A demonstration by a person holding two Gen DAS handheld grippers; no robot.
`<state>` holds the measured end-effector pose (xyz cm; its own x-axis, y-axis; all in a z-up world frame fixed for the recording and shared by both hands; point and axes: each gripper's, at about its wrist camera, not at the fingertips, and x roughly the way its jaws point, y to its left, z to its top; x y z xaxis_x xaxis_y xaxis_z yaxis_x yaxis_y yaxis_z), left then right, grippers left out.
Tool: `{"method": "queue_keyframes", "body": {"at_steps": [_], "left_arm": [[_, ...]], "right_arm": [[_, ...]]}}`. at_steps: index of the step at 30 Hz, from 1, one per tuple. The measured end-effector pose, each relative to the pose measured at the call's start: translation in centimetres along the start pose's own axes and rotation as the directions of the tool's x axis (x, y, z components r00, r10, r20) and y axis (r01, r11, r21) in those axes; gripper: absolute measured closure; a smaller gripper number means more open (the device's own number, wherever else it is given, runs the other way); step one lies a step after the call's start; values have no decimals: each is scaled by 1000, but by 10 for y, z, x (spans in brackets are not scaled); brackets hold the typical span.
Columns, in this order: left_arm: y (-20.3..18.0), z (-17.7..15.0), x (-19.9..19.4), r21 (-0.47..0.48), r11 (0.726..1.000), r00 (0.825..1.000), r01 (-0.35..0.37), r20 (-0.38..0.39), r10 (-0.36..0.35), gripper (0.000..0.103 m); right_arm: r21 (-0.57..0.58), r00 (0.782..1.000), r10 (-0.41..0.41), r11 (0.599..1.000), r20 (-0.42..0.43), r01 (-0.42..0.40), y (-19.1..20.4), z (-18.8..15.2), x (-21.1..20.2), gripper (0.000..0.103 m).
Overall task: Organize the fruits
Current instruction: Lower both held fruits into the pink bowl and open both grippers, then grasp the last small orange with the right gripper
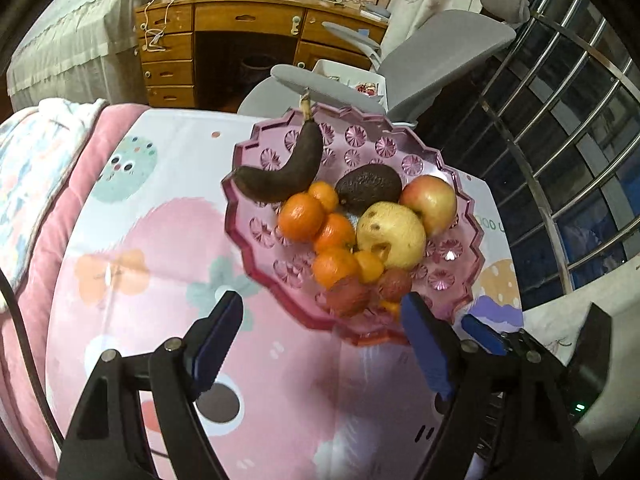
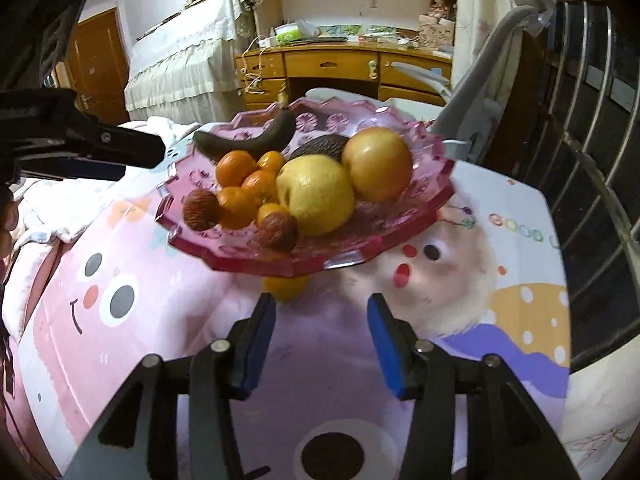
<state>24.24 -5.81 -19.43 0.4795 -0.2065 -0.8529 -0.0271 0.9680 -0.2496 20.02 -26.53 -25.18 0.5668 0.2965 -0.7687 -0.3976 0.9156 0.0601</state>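
- right gripper (image 2: 321,312) hangs low over the bedspread (image 2: 120,320) with its jaws wide apart and nothing between them; straight ahead of its fingertips a small yellow-orange fruit (image 2: 285,287) sits on the cloth, half tucked under the near rim of the pink bowl (image 2: 280,266).
- left gripper (image 1: 320,312) is also spread wide and empty, held higher and looking down; its right finger (image 1: 426,344) overlaps the bowl's near edge in view, but whether it touches is unclear.
- beyond both grippers the bowl holds nearly all the fruit: two reddish lychees (image 2: 200,209) nearest, a cluster of mandarins (image 2: 236,168) behind them, a yellow pear (image 2: 316,196) and a red-yellow apple (image 2: 378,164) to the right, then an avocado (image 1: 368,186) and a blackened banana (image 1: 284,176) at the far side.
- judged step: pick up the stray fruit and put it in the bowl.
- to do it well, the right gripper should come in low, under the overhanging rim, close gently on the round fruit's middle, draw it back clear of the rim, then lift and set it into a gap, so the piled fruit isn't knocked.
- the soft bedding may let the bowl tip if the rim is bumped.
- pose: right gripper nearly level and pointing forward; left gripper to its left, angled downward.
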Motion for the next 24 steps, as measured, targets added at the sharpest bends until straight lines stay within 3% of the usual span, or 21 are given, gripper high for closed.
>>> {"method": "queue_keyframes", "body": {"at_steps": [8, 19, 21, 22, 24], "left_arm": [[13, -20, -9, -35, 999, 1000, -9, 0, 9, 23], [34, -32, -12, -92, 996, 1000, -17, -14, 16, 23], [37, -33, -12, -100, 995, 1000, -20, -15, 18, 23], [39, -34, -13, -105, 994, 1000, -22, -14, 21, 23], [41, -35, -14, -110, 994, 1000, -27, -13, 26, 23]], "right_arm": [[-78, 1000, 6, 997, -31, -8, 24, -4, 30, 52], [-115, 998, -51, 992, -37, 46, 36, 4, 56, 52], [-128, 998, -55, 991, -31, 51, 39, 5, 58, 57], [-131, 998, -54, 990, -32, 49, 40, 6, 59, 67], [-133, 998, -60, 990, -33, 55, 41, 6, 59, 70]]}}
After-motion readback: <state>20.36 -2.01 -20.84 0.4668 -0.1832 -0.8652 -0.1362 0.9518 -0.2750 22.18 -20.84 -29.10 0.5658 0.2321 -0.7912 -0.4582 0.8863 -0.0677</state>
